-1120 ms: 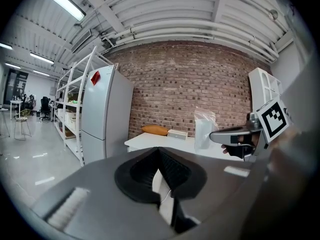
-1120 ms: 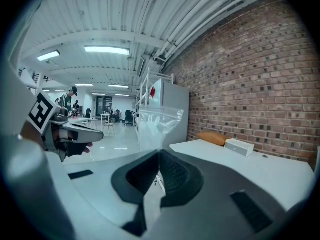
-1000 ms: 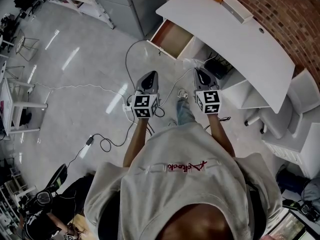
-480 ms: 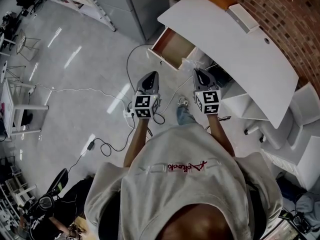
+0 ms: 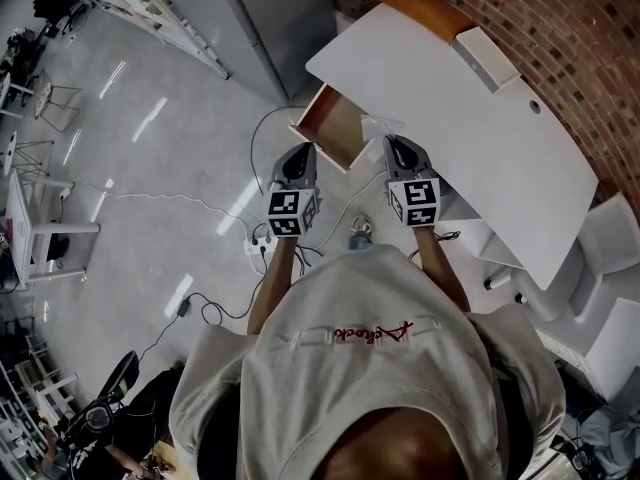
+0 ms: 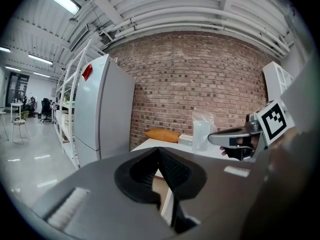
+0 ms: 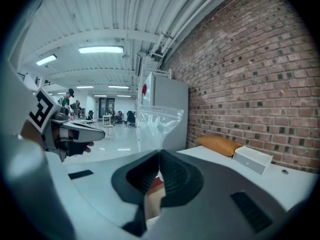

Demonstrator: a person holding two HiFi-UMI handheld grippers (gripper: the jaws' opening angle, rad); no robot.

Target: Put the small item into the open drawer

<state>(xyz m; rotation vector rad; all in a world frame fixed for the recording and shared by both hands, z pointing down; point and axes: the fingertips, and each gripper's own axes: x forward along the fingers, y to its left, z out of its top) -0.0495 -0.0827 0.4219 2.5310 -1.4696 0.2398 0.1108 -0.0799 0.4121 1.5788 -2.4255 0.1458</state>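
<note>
A clear plastic zip bag [image 7: 156, 125] stands up from my right gripper [image 7: 159, 156], whose jaws are shut on its lower edge. In the head view the bag [image 5: 379, 128] hangs just right of the open drawer [image 5: 335, 128], which has a brown inside and juts out from under the white desk [image 5: 470, 128]. My right gripper [image 5: 392, 141] sits at the drawer's near right corner. My left gripper [image 5: 300, 150] hovers beside the drawer's near left corner. Its jaws [image 6: 159, 151] are shut with nothing between them. The left gripper view also shows the bag [image 6: 202, 130].
An orange cushion [image 5: 420, 3] and a white box [image 5: 487, 56] lie on the desk by the brick wall [image 5: 560, 28]. A grey cabinet [image 5: 275, 18] stands left of the desk. Cables and a power strip [image 5: 262, 246] trail on the floor below the grippers.
The person has stepped closer to the desk. Both grippers now sit right at the open drawer's near edge, the bag still in the right one.
</note>
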